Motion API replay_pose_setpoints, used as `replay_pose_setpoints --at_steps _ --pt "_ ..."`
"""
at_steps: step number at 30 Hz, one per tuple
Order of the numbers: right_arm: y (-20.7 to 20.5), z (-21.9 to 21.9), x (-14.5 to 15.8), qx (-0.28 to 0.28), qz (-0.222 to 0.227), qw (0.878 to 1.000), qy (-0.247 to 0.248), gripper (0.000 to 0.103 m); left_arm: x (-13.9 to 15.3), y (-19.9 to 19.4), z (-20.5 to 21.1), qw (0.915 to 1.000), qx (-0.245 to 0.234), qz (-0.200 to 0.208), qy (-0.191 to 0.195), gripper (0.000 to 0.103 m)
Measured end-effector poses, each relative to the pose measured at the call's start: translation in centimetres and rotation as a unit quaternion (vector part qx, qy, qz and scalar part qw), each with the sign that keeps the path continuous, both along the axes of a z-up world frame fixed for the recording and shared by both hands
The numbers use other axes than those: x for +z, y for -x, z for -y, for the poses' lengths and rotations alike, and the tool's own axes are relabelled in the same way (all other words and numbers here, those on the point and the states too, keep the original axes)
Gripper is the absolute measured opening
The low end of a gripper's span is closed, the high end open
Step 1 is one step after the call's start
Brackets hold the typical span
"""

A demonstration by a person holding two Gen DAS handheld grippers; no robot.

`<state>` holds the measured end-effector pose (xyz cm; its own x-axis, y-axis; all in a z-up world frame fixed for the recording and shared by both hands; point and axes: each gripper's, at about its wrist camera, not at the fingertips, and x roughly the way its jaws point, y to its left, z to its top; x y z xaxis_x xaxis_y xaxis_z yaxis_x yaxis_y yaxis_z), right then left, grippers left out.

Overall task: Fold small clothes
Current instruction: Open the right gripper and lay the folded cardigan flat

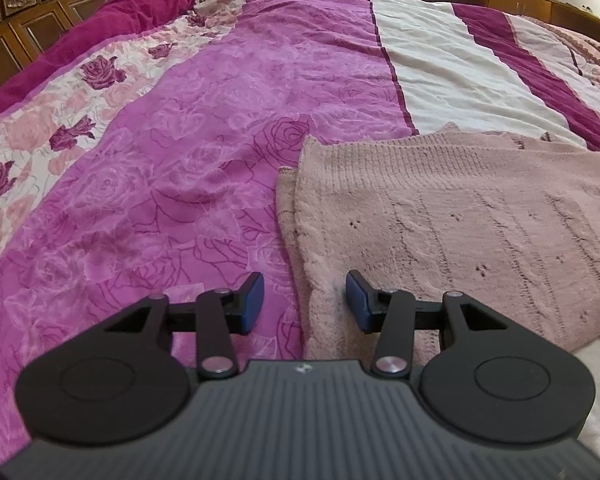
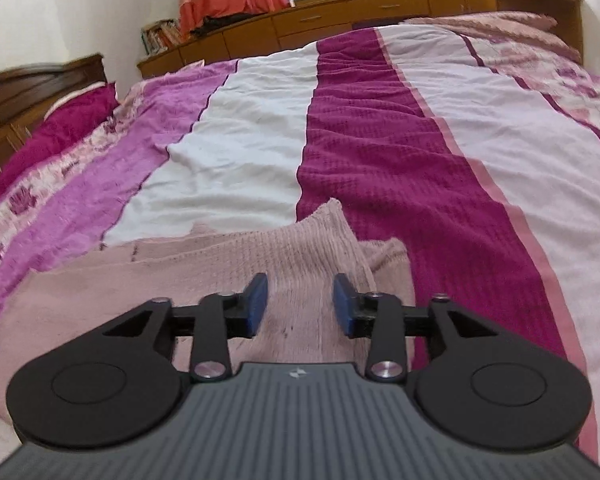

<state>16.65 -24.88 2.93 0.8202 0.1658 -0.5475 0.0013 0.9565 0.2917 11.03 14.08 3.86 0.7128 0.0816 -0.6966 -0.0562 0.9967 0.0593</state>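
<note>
The pink garment (image 1: 460, 232) is rough knitted wool; the bedspread (image 1: 180, 160) is soft matt cloth; the far cabinets (image 2: 340, 20) are polished wood

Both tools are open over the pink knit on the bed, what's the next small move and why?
Probably lower the left tool and shut it on the pink knit edge beneath it. Both tools are open and hold nothing; the right tool sits over the knit's other side.

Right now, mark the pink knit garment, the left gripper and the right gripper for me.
pink knit garment (image 1: 460, 232): left wrist view, on its flat knitted top face.
left gripper (image 1: 305, 301): left wrist view, midway between the open blue-padded jaws.
right gripper (image 2: 300, 305): right wrist view, midway between the open jaws, over the garment.
</note>
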Motion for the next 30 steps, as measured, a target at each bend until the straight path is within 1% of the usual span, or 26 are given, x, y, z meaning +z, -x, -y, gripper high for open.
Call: replay_pose_setpoints --at_steps 1,2,3,5,6,8,16,21,25,30 --pt "0.6 0.3 0.2 -0.005 0.001 1.000 -0.009 0.053 0.2 0.1 0.0 1.0000 0.001 -0.001 0.004 0.048" --pt "1.3 0.4 0.3 -0.008 0.003 1.000 -0.015 0.058 0.4 0.3 0.0 1.0000 0.002 -0.002 0.008 0.050" --pt "1.9 0.5 0.5 -0.011 0.004 1.000 -0.019 0.062 0.6 0.4 0.1 0.9999 0.004 -0.003 0.011 0.056" --pt "3.1 0.9 0.8 -0.019 0.006 1.000 -0.023 0.067 1.1 0.8 0.3 0.9999 0.007 -0.005 0.013 0.063" --pt "3.6 1.0 0.9 -0.022 0.005 0.999 -0.023 0.071 1.3 0.9 0.4 0.9999 0.008 -0.006 0.012 0.065" --pt "4.6 1.4 1.0 -0.026 0.003 0.999 -0.024 0.074 1.7 1.2 0.8 0.9999 0.009 -0.009 0.008 0.065" --pt "7.7 3.2 -0.2 -0.054 -0.027 0.998 -0.027 0.077 2.8 2.6 2.1 0.9993 0.020 -0.031 0.004 0.065" --pt "9.0 5.0 -1.3 -0.074 -0.041 0.994 -0.068 0.078 3.0 3.7 2.7 0.9986 0.025 -0.046 0.010 0.065" --pt "9.9 5.7 -2.0 -0.083 -0.042 0.992 -0.082 0.078 2.8 4.4 3.4 0.9978 0.029 -0.057 0.017 0.065" --pt "10.2 5.5 -2.2 -0.081 -0.040 0.992 -0.084 0.079 2.9 5.1 4.2 0.9972 0.035 -0.060 0.029 0.065"
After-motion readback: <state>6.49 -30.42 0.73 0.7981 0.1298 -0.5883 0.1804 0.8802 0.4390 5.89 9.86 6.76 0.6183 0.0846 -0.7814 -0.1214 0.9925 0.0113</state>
